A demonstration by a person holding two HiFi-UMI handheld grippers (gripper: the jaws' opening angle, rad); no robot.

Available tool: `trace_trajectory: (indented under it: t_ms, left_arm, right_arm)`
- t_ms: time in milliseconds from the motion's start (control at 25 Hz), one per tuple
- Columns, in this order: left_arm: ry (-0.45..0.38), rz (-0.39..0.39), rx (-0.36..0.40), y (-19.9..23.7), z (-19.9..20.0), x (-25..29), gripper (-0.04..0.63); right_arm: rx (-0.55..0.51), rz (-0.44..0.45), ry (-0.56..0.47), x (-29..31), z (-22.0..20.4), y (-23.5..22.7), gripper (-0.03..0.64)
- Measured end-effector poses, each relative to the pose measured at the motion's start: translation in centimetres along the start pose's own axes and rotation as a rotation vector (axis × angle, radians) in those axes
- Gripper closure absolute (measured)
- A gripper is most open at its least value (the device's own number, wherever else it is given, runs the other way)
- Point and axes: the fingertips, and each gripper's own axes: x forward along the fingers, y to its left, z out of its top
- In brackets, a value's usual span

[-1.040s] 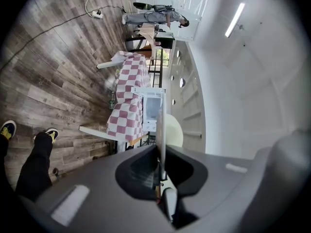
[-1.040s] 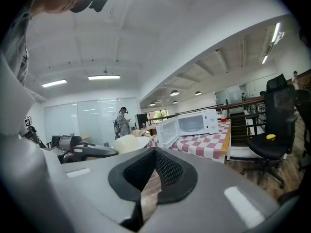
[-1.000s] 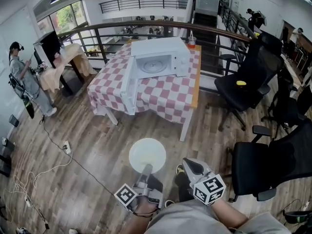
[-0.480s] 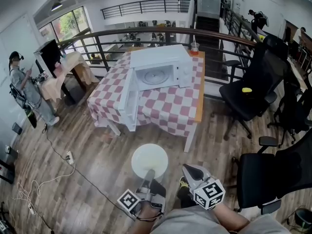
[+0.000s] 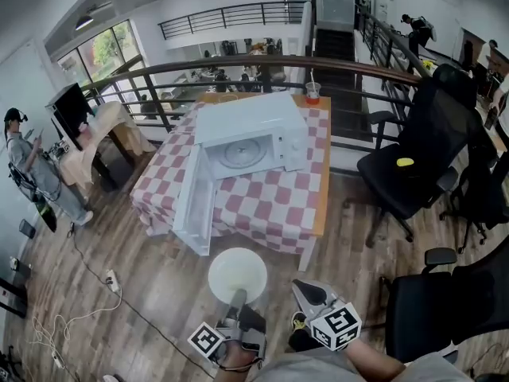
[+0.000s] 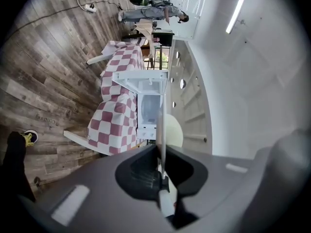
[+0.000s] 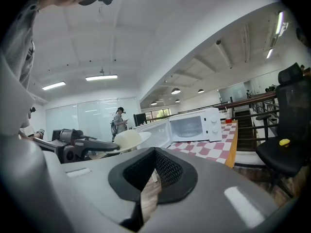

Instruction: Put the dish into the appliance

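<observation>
Left gripper (image 5: 238, 297) is pinched on the rim of the round white dish (image 5: 237, 274), holding it level above the wooden floor (image 5: 143, 277), in front of the white microwave oven (image 5: 253, 134) and well apart from it. The microwave stands on the red-and-white checked bench (image 5: 270, 201), its door (image 5: 193, 201) swung open. Right gripper (image 5: 307, 292), also in front of the microwave, has its jaws pressed together on nothing.

A checkered tablecloth (image 5: 270, 201) covers the table (image 5: 323, 189) (red cup (image 5: 312, 95) at its far edge), black chair (image 5: 433, 126) nearby.
</observation>
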Motion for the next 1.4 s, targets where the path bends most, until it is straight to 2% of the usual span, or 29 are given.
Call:
trace_trajectory:
  t_ms: [200,720,1400]
  left_arm:
    - [0.004,0.001,0.019,-0.7,-0.1,4.8,0.563]
    - [0.005,0.015,-0.009,-0.3,-1.5,13.0,0.565]
    - [-0.033,0.002,-0.009,-0.8,-1.3,15.6,0.565]
  right_arm:
    - [0.011,0.010,-0.017,2.3,1.5,-3.9,0.617]
    - [0.029,0.011,-0.023,5.1,2.8,-11.8,0.617]
    - [0.026,0.048,-0.024,6.9,3.4,-13.7,0.617]
